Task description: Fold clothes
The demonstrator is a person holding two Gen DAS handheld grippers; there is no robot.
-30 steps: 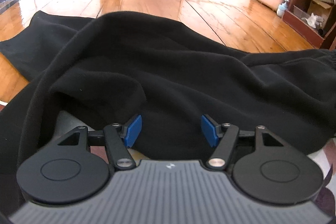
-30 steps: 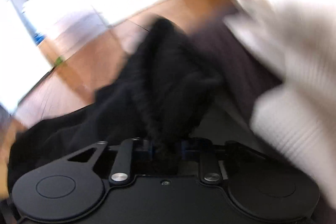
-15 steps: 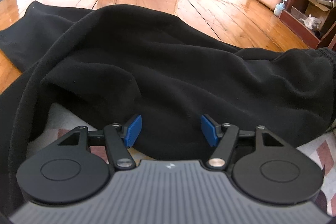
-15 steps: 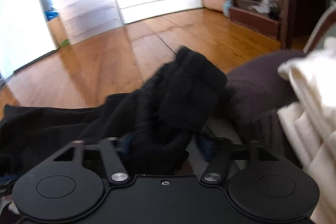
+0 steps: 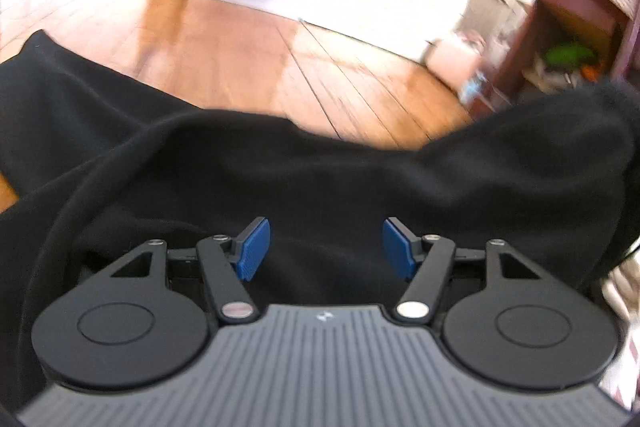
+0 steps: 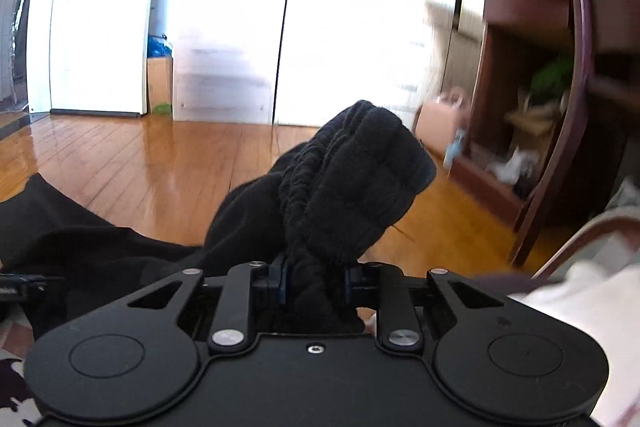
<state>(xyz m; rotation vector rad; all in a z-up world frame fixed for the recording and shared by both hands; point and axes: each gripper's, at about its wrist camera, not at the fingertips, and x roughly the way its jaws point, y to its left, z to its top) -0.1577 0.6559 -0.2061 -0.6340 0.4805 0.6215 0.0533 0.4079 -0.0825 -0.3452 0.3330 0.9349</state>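
Note:
A black fleece garment (image 5: pixel 280 167) lies spread in front of me, reaching left onto the floor. My left gripper (image 5: pixel 325 239) hovers over it with its blue pads (image 5: pixel 254 249) well apart; cloth lies under the gap and neither pad presses on it. In the right wrist view my right gripper (image 6: pixel 316 277) has its jaws closing on the garment's bunched, ribbed band (image 6: pixel 360 179), which stands up out of the fingers. That raised end shows at the right edge of the left wrist view, blurred.
A glossy wooden floor (image 5: pixel 240 59) stretches ahead to white doors and shelves. A dark wooden shelf unit (image 6: pixel 520 107) with clutter stands at the right, a pink container (image 5: pixel 452 51) beside it. White knit cloth (image 6: pixel 580 307) lies close on the right.
My right gripper has risen and rolled level, lifting the bunched black band off the surface. The left gripper has risen a little and tilted up, and the garment's right end now rises in its view.

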